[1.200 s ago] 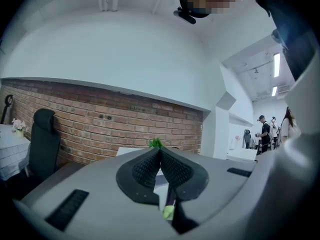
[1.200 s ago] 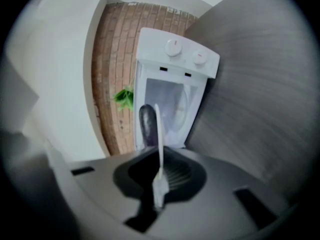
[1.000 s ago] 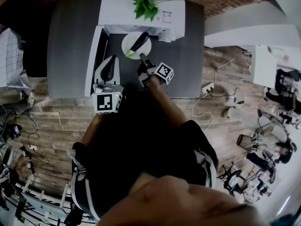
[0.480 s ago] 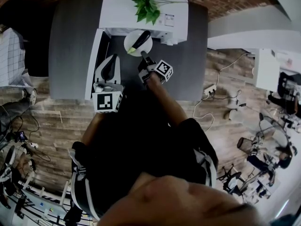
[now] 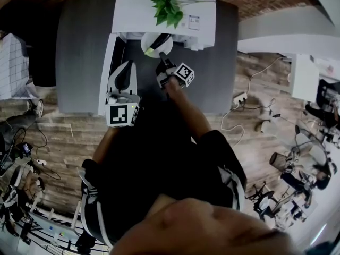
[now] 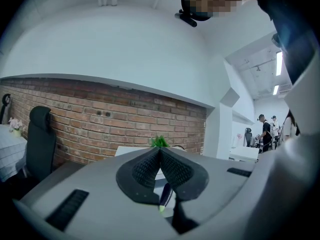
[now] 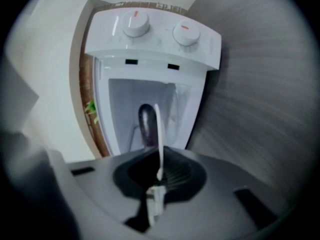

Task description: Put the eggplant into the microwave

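Note:
A dark purple eggplant [image 5: 160, 40] with a green stem lies on a white plate [image 5: 150, 47] at the open mouth of the white microwave [image 5: 159, 12]. My right gripper [image 5: 161, 63] is shut on the plate's near rim. Its own view shows the plate [image 7: 159, 134] edge-on between the pads, the eggplant [image 7: 146, 123] on it, and the lit cavity behind. My left gripper [image 5: 123, 72] hovers beside the open microwave door [image 5: 106, 70], its jaws shut on nothing. In the left gripper view the gripper [image 6: 160, 153] points level, and the eggplant [image 6: 165, 195] shows below the pads.
The microwave stands on a grey table [image 5: 79, 47] against a brick wall. A green plant [image 5: 167, 4] sits on top of it. Two knobs [image 7: 136, 23] mark its control panel. Cables and another white table [image 5: 300, 76] lie to the right on the wooden floor.
My right gripper has carried the plate with the eggplant farther toward the microwave, and its far part now sits under the top edge. The left gripper has barely shifted.

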{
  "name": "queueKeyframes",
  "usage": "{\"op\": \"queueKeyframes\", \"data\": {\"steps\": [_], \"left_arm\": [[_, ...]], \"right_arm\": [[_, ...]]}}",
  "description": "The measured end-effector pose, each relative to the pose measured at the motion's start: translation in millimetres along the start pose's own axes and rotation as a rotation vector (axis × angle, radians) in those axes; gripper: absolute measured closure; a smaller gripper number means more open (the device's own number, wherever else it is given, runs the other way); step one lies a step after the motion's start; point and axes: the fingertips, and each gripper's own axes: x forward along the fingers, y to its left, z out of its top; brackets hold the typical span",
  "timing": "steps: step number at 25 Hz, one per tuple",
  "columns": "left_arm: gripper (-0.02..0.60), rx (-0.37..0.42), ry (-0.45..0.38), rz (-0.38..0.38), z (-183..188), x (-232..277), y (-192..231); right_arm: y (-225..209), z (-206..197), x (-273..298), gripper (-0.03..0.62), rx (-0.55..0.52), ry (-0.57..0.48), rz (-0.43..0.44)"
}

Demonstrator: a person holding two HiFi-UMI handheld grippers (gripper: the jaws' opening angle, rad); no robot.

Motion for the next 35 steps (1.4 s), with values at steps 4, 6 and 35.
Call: {"op": "queueKeyframes", "data": {"steps": [4, 6, 35], "left_arm": [[0.546, -0.014, 0.008, -0.002, -2.6, 5.1, 2.5], [0.546, -0.011, 0.011, -0.008, -4.0, 6.9, 3.5], [0.546, -0.041, 0.043, 0.002, -14.2, 22.7, 18.6]], "right_arm": [[-5.5, 1.0, 10.6, 0.554, 0.006, -0.008, -0.003], [-7.1, 1.2, 15.2, 0.554, 0.004, -0.01, -0.001], [-29.9, 24.5, 56.5, 0.554, 0.035, -0.06, -0.01]]}}
